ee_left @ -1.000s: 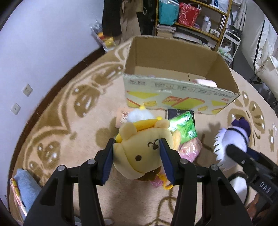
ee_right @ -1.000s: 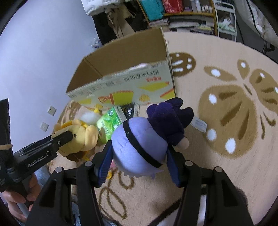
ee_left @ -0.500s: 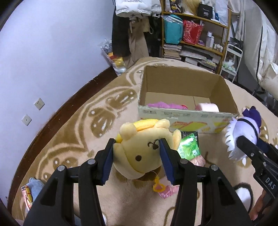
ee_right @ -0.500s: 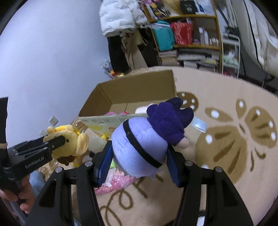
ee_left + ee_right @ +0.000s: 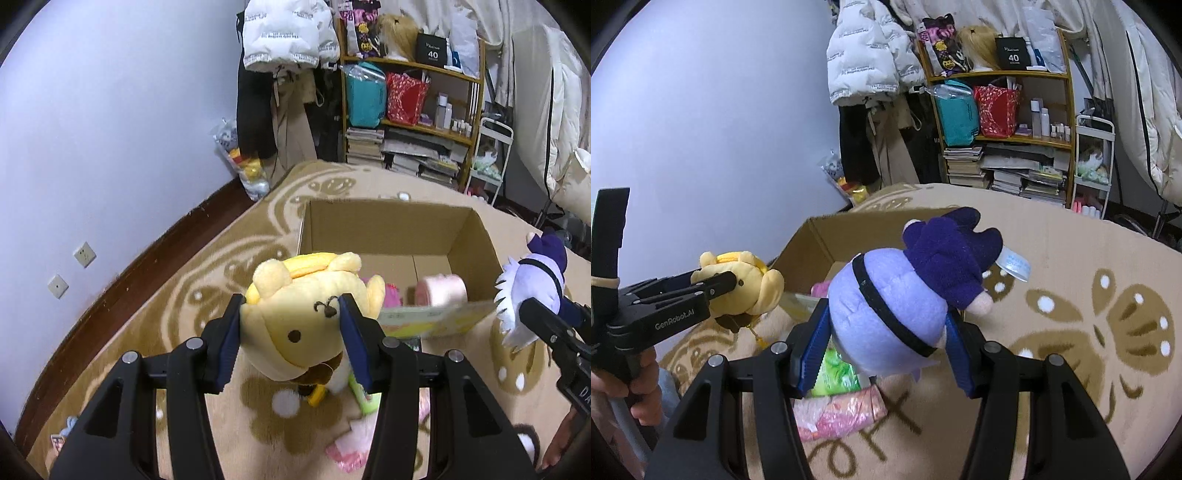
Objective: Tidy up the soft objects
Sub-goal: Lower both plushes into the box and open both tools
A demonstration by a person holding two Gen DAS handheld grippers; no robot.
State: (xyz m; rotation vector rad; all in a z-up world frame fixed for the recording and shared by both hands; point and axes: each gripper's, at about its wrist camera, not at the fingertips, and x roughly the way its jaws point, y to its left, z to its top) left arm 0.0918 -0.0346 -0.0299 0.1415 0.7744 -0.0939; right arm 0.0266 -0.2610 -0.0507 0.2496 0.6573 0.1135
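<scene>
My left gripper (image 5: 291,332) is shut on a yellow bear plush (image 5: 295,317), held in the air in front of an open cardboard box (image 5: 384,229). My right gripper (image 5: 886,336) is shut on a lilac and purple plush (image 5: 897,295), also lifted, just right of the box's near corner. The right wrist view shows the left gripper (image 5: 713,288) with the yellow bear plush (image 5: 750,288) at left; the left wrist view shows the lilac plush (image 5: 532,280) at right. Inside the box lie a pink roll (image 5: 441,290) and a pink soft item (image 5: 389,295).
On the patterned beige rug (image 5: 1089,280) below lie a green packet (image 5: 836,373) and a pink packet (image 5: 834,413). A shelf (image 5: 413,110) with bags and books, hanging coats (image 5: 288,37) and a lilac wall stand behind the box. A person's hand (image 5: 646,398) holds the left gripper.
Both grippers have risen and tilted up with their plush toys, so the box's inside and the shelf behind now show. The items on the rug have dropped lower in view.
</scene>
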